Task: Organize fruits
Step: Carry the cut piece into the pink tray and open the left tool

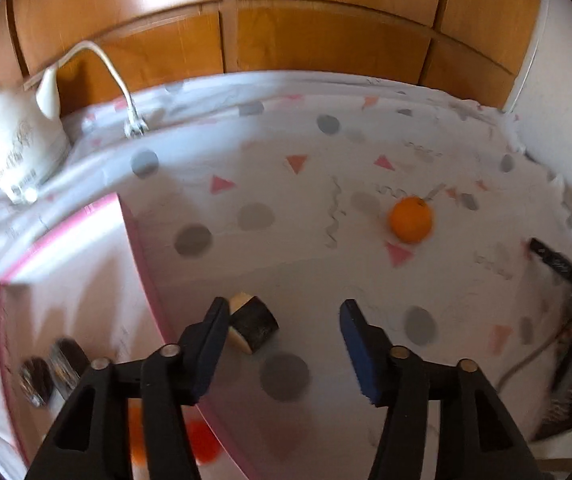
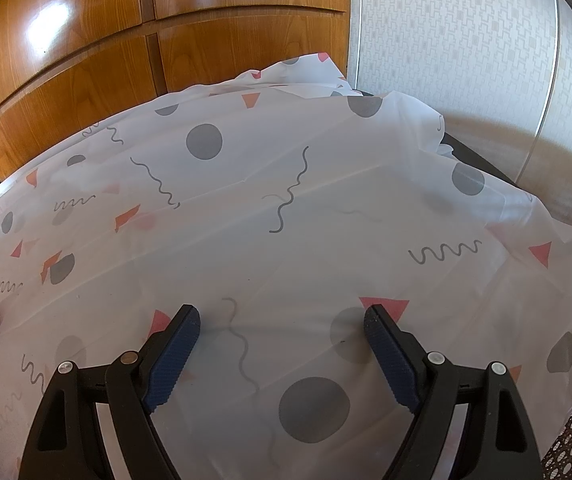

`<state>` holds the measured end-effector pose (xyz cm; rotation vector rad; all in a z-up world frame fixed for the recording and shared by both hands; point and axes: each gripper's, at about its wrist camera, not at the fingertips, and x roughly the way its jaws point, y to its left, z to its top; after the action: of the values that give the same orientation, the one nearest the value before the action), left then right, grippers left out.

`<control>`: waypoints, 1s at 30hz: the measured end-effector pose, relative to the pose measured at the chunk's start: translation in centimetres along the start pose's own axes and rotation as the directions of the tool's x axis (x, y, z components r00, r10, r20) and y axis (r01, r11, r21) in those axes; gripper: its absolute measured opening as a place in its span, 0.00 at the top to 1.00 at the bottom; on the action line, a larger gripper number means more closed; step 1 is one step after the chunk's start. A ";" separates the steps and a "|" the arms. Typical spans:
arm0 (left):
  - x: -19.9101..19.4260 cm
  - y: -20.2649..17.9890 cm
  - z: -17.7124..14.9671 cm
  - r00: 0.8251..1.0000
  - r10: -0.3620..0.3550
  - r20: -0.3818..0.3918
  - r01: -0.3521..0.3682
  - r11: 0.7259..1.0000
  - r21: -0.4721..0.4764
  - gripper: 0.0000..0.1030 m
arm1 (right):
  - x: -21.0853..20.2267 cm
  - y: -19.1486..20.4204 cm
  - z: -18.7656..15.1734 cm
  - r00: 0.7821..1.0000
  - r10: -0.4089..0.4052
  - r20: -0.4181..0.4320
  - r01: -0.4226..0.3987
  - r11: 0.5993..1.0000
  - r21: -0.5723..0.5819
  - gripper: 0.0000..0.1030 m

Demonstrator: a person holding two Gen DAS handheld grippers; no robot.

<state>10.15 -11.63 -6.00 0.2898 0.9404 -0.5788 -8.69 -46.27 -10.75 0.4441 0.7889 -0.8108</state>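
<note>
One round orange fruit (image 1: 411, 219) lies alone on the patterned white tabletop (image 1: 286, 208), well right of the pink-rimmed white box (image 1: 134, 240). A dark-skinned cut piece (image 1: 252, 326) sits just beside the box. Left gripper (image 1: 284, 318) tilts downward, jaws released, empty; right gripper (image 2: 282, 320) likewise. Best approach: straddle the orange squarely before clenching.

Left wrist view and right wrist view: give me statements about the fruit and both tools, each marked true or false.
1. The orange lies on the tablecloth, outside the pink-rimmed box. True.
2. The left tool grips the orange. False: nothing is between its fingers.
3. The right tool is open and empty. True.
4. A dark-skinned cut piece lies beside the left tool's left finger. True.
5. The white teapot stands inside the box. False: it stands beyond it.
</note>
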 end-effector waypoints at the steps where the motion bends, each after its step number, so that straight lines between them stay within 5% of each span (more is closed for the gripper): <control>1: 0.4 0.2 0.3 1.000 0.009 -0.008 -0.009 1.000 -0.002 0.43 | 0.0 -0.1 0.0 1.000 0.001 0.000 -0.001 1.000 0.000 0.16; 9: 2.0 1.3 1.3 0.998 0.024 -0.066 -0.022 0.999 0.041 0.44 | 0.0 -0.1 0.0 1.000 0.001 0.001 -0.001 1.000 0.000 0.15; 14: 2.9 1.8 0.9 0.993 0.022 -0.115 -0.015 0.998 0.065 0.61 | 0.0 -0.1 -0.1 1.000 0.000 0.000 0.000 1.000 -0.001 0.15; 18: 2.9 2.3 0.8 0.994 0.001 -0.108 0.003 1.000 0.031 0.63 | 0.0 -0.1 0.0 1.000 -0.001 0.000 0.001 1.000 -0.002 0.15; 22: 2.3 2.1 0.7 0.997 0.000 -0.075 0.001 1.000 0.012 0.64 | 0.0 -0.1 0.0 1.000 -0.001 0.000 0.001 1.000 -0.001 0.15; 26: -0.6 4.2 1.2 0.998 -0.066 0.009 0.067 0.990 -0.127 0.63 | 0.0 -0.1 0.0 1.000 -0.001 0.000 0.001 1.000 -0.002 0.15; 30: -3.7 7.0 1.3 0.994 -0.044 0.102 0.067 0.970 -0.235 0.63 | 0.0 -0.1 -0.1 1.000 -0.002 0.000 0.002 1.000 -0.002 0.15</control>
<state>13.44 -5.33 -2.31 0.0198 0.9165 -0.5200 -8.78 -46.28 -10.77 0.4415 0.7903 -0.8116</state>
